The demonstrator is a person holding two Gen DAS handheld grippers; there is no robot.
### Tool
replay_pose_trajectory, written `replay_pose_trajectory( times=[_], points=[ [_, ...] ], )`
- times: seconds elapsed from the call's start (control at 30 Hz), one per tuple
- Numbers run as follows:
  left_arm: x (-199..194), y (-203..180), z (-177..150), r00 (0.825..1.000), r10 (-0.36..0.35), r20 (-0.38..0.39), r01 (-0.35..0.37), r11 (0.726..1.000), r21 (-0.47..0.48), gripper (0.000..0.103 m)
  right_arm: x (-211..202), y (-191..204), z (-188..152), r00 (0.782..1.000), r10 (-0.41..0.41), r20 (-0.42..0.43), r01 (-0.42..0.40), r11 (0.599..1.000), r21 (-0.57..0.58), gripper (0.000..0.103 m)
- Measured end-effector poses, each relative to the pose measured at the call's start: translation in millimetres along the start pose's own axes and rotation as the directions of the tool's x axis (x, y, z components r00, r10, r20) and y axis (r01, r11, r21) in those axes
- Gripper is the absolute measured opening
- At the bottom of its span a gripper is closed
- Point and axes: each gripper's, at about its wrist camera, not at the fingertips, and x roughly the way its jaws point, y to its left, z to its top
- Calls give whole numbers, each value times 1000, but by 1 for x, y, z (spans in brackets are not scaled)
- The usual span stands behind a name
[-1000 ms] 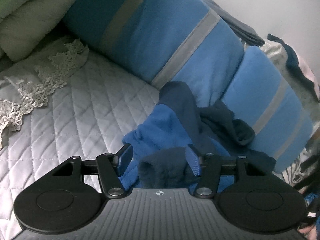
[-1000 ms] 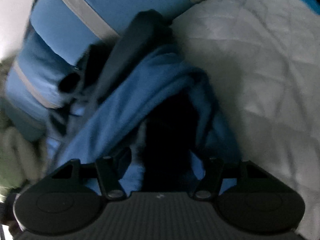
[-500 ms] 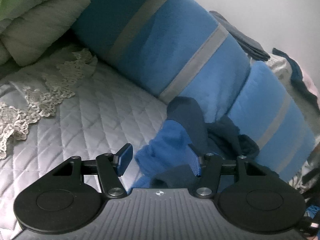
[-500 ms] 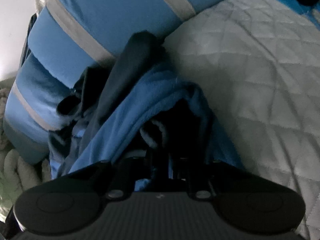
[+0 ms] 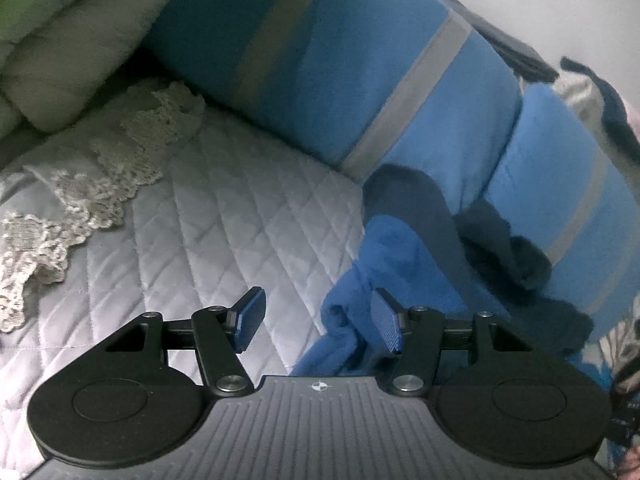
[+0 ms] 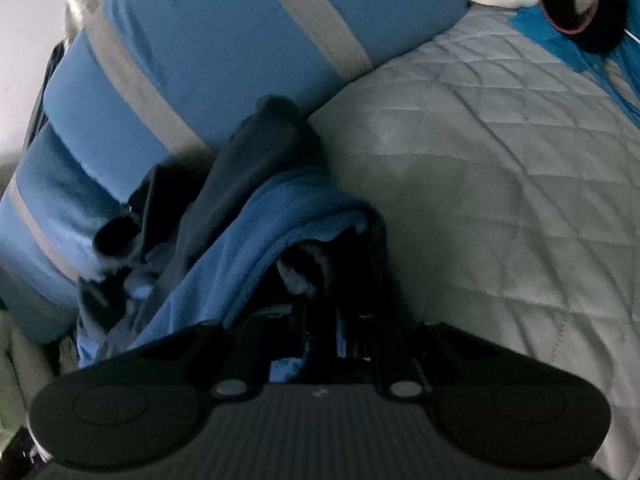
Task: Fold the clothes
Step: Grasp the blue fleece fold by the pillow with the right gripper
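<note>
A crumpled blue fleece garment with dark navy parts lies bunched on the bed against a rolled blanket. My left gripper is open just left of it; a fold of blue fleece lies by its right pad, and the quilt shows between the pads. In the right wrist view the same garment drapes over my right gripper. Its fingers stand close together with blue fleece pinched between them, and the jaws are opening slightly. The fingertips are in shadow under the cloth.
A thick rolled blue blanket with grey stripes runs along the wall behind the garment. The bed has a pale quilted cover. Lace cloth and a cream duvet lie left; more clothes far right.
The right gripper's jaws have come together on the blue fleece. The garment has slid right, out from between the left gripper's pads, so the quilt now shows there.
</note>
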Motion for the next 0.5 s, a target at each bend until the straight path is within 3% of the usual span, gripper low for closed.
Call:
replay_pose_trajectory(
  times=[0.2,0.5],
  points=[
    [29,7,-4,996,11,-87,-10,1000,6,57,2,-8,-1,1000,-3,-18,4,1000,28,26],
    [66,12,-1,992,24,-127,-20,999,35,56,4,-6,-3,999,-29,-18,29,1000,-7,31]
  ],
)
